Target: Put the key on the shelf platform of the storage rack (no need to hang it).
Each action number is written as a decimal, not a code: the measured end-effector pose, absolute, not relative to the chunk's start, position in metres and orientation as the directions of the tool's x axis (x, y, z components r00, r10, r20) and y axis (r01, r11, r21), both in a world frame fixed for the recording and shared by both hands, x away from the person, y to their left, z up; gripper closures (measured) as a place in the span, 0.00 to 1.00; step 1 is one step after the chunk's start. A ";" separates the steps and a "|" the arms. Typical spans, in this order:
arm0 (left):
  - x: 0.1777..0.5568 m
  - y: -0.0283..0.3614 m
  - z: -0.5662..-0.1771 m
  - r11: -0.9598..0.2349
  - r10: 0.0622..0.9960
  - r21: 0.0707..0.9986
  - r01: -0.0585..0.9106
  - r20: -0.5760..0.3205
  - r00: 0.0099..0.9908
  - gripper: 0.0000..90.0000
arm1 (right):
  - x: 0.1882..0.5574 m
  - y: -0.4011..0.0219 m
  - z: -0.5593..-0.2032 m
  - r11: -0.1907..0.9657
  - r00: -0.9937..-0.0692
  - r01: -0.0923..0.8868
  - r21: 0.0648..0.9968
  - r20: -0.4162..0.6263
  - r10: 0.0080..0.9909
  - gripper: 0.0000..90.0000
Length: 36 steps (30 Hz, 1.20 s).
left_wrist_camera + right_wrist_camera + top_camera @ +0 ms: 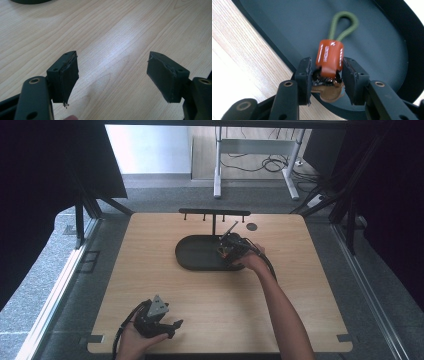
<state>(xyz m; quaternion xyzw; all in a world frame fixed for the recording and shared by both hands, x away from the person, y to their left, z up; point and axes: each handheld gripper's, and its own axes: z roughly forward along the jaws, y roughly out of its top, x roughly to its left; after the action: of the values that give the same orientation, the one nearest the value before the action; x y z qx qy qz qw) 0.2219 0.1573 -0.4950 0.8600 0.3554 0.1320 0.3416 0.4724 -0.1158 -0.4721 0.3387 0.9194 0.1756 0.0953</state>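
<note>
Your right gripper [325, 80] is reaching over the black oval tray [192, 256], which is sitting a little beyond the middle of the table [165, 295], toward its far edge. In the right gripper view, an orange key tag [329, 56] with a green cord loop [343, 25] is lying between the two black jaws, with a brass-coloured key [329, 91] showing beneath it over the tray's near rim. The jaws are standing narrow, just either side of the tag; whether the pads are pressing on it I cannot tell. From above, your right hand [250, 260] is resting at the tray's right end, just in front of the black hook rack [214, 213] standing at the far edge. Your left gripper [159, 317] is waiting near the table's near edge, left of centre, and its jaws are gaping wide over bare wood with nothing between them.
</note>
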 end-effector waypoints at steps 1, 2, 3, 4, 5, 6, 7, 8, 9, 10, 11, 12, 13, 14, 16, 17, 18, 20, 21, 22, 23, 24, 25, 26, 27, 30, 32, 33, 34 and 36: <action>0.222 0.157 -0.495 -0.514 0.701 0.681 0.521 -0.016 0.713 0.29 | 0.472 -0.116 -0.472 0.708 -0.752 0.590 0.387 -0.055 0.657 0.65; 0.222 0.157 -0.495 -0.515 0.701 0.681 0.520 -0.015 0.713 0.29 | 0.472 -0.116 -0.472 0.707 -0.750 0.591 0.389 -0.056 0.659 0.63; 0.222 0.157 -0.495 -0.515 0.701 0.681 0.520 -0.015 0.713 0.29 | 0.472 -0.116 -0.471 0.704 -0.748 0.593 0.392 -0.057 0.662 0.61; 0.222 0.157 -0.495 -0.516 0.700 0.681 0.520 -0.014 0.714 0.29 | 0.472 -0.117 -0.471 0.703 -0.747 0.592 0.394 -0.059 0.662 0.61; 0.222 0.157 -0.495 -0.516 0.700 0.681 0.520 -0.014 0.714 0.29 | 0.471 -0.117 -0.469 0.703 -0.746 0.592 0.395 -0.060 0.663 0.61; 0.222 0.156 -0.495 -0.517 0.700 0.680 0.520 -0.014 0.714 0.29 | 0.471 -0.118 -0.469 0.700 -0.746 0.590 0.402 -0.060 0.663 0.60; 0.222 0.156 -0.495 -0.518 0.700 0.680 0.520 -0.013 0.714 0.29 | 0.470 -0.118 -0.468 0.698 -0.744 0.590 0.406 -0.063 0.666 0.59; 0.222 0.156 -0.495 -0.517 0.699 0.680 0.519 -0.015 0.715 0.29 | 0.469 -0.119 -0.468 0.696 -0.742 0.590 0.408 -0.065 0.667 0.59; 0.222 0.156 -0.495 -0.517 0.698 0.681 0.519 -0.015 0.715 0.29 | 0.469 -0.119 -0.467 0.693 -0.739 0.592 0.411 -0.066 0.670 0.58; 0.222 0.155 -0.495 -0.518 0.698 0.681 0.519 -0.014 0.716 0.29 | 0.469 -0.120 -0.467 0.690 -0.737 0.593 0.415 -0.065 0.673 0.58; 0.221 0.155 -0.495 -0.518 0.698 0.680 0.518 -0.014 0.716 0.29 | 0.468 -0.121 -0.467 0.688 -0.735 0.594 0.417 -0.065 0.675 0.58; 0.221 0.155 -0.495 -0.519 0.698 0.680 0.518 -0.013 0.716 0.29 | 0.467 -0.123 -0.466 0.686 -0.734 0.594 0.421 -0.065 0.676 0.58; 0.222 0.155 -0.495 -0.520 0.698 0.679 0.518 -0.012 0.716 0.29 | 0.467 -0.124 -0.466 0.683 -0.734 0.593 0.425 -0.062 0.676 0.58; 0.222 0.155 -0.496 -0.520 0.697 0.679 0.518 -0.013 0.717 0.29 | 0.465 -0.125 -0.465 0.678 -0.731 0.596 0.430 -0.058 0.679 0.58; 0.222 0.154 -0.496 -0.521 0.697 0.678 0.519 -0.012 0.717 0.29 | 0.462 -0.128 -0.463 0.673 -0.730 0.595 0.439 -0.055 0.681 0.58; 0.221 0.154 -0.496 -0.521 0.696 0.678 0.518 -0.013 0.718 0.29 | 0.461 -0.129 -0.462 0.672 -0.730 0.595 0.442 -0.055 0.682 0.58; 0.221 0.154 -0.496 -0.521 0.696 0.679 0.517 -0.012 0.718 0.29 | 0.460 -0.130 -0.461 0.670 -0.729 0.595 0.445 -0.052 0.682 0.58; 0.221 0.153 -0.496 -0.521 0.695 0.678 0.518 -0.014 0.719 0.29 | 0.456 -0.134 -0.458 0.666 -0.729 0.594 0.452 -0.048 0.683 0.57; 0.221 0.153 -0.496 -0.523 0.695 0.677 0.517 -0.013 0.719 0.29 | 0.454 -0.136 -0.457 0.663 -0.729 0.591 0.459 -0.045 0.683 0.58; 0.221 0.152 -0.496 -0.524 0.694 0.677 0.517 -0.013 0.719 0.29 | 0.452 -0.138 -0.455 0.660 -0.731 0.587 0.468 -0.043 0.681 0.57; 0.221 0.152 -0.496 -0.525 0.694 0.676 0.517 -0.012 0.720 0.29 | 0.449 -0.140 -0.453 0.653 -0.730 0.589 0.476 -0.035 0.683 0.57; 0.222 0.152 -0.497 -0.526 0.693 0.676 0.516 -0.011 0.721 0.29 | 0.447 -0.143 -0.452 0.652 -0.731 0.585 0.483 -0.034 0.681 0.57; 0.222 0.152 -0.497 -0.527 0.693 0.675 0.516 -0.011 0.721 0.29 | 0.444 -0.145 -0.450 0.647 -0.731 0.583 0.492 -0.031 0.682 0.57; 0.221 0.151 -0.497 -0.527 0.692 0.675 0.516 -0.011 0.721 0.29 | 0.441 -0.147 -0.448 0.642 -0.730 0.582 0.498 -0.028 0.683 0.57; 0.221 0.151 -0.497 -0.528 0.692 0.674 0.516 -0.011 0.722 0.29 | 0.438 -0.150 -0.447 0.639 -0.730 0.579 0.506 -0.025 0.683 0.57; 0.221 0.149 -0.497 -0.531 0.690 0.673 0.515 -0.010 0.724 0.29 | 0.428 -0.157 -0.442 0.626 -0.731 0.571 0.532 -0.017 0.682 0.57; 0.221 0.148 -0.497 -0.533 0.689 0.672 0.514 -0.008 0.725 0.29 | 0.422 -0.161 -0.441 0.625 -0.735 0.565 0.539 -0.015 0.678 0.56; 0.221 0.148 -0.497 -0.534 0.688 0.672 0.513 -0.007 0.725 0.29 | 0.419 -0.163 -0.440 0.624 -0.736 0.563 0.542 -0.016 0.677 0.56; 0.221 0.148 -0.497 -0.537 0.687 0.671 0.512 -0.005 0.726 0.29 | 0.416 -0.165 -0.440 0.630 -0.742 0.555 0.543 -0.019 0.670 0.56; 0.220 0.148 -0.496 -0.537 0.688 0.670 0.512 -0.003 0.726 0.29 | 0.408 -0.170 -0.440 0.627 -0.745 0.551 0.551 -0.015 0.667 0.56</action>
<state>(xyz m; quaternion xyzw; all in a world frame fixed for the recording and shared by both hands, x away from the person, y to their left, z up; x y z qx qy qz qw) 0.2204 0.1477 -0.4964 0.8668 0.3461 0.1315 0.3340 0.4080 -0.1704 -0.4402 0.3401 0.8952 0.2662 0.1098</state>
